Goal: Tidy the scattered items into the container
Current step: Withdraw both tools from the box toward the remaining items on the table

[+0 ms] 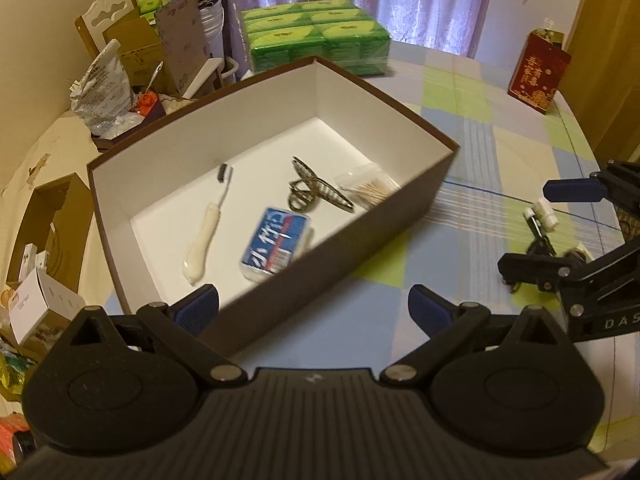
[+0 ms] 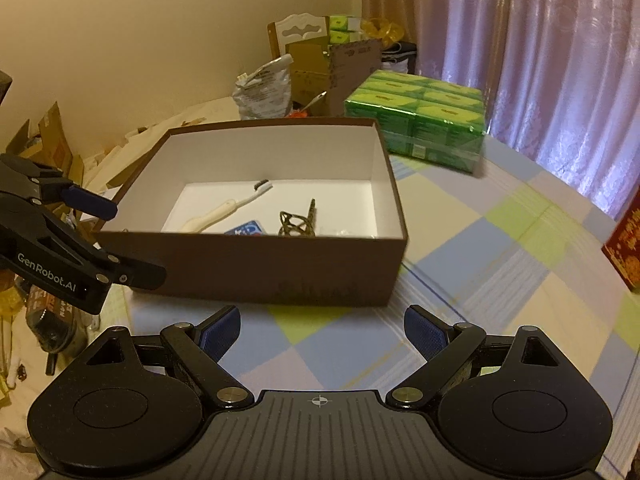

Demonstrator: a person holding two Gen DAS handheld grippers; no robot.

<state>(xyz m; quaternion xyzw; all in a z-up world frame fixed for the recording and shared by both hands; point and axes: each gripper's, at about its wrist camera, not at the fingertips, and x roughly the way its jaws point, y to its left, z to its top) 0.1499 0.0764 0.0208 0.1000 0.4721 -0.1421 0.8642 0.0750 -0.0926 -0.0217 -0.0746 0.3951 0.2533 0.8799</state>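
I see open checked tabletop [image 2: 500,264] at 3 o'clock of the brown box [image 2: 256,268]; green tissue packs [image 2: 416,120] block 1 o'clock.

Left wrist view looks down from near the brown box's [image 1: 280,236] corner; right wrist view sits lower, facing its long side; both share the box interior and green tissue packs [image 2: 416,124].

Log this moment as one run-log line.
left gripper: open, empty | right gripper: open, empty | box: toothbrush, hair clip, cotton swabs, blue packet inside
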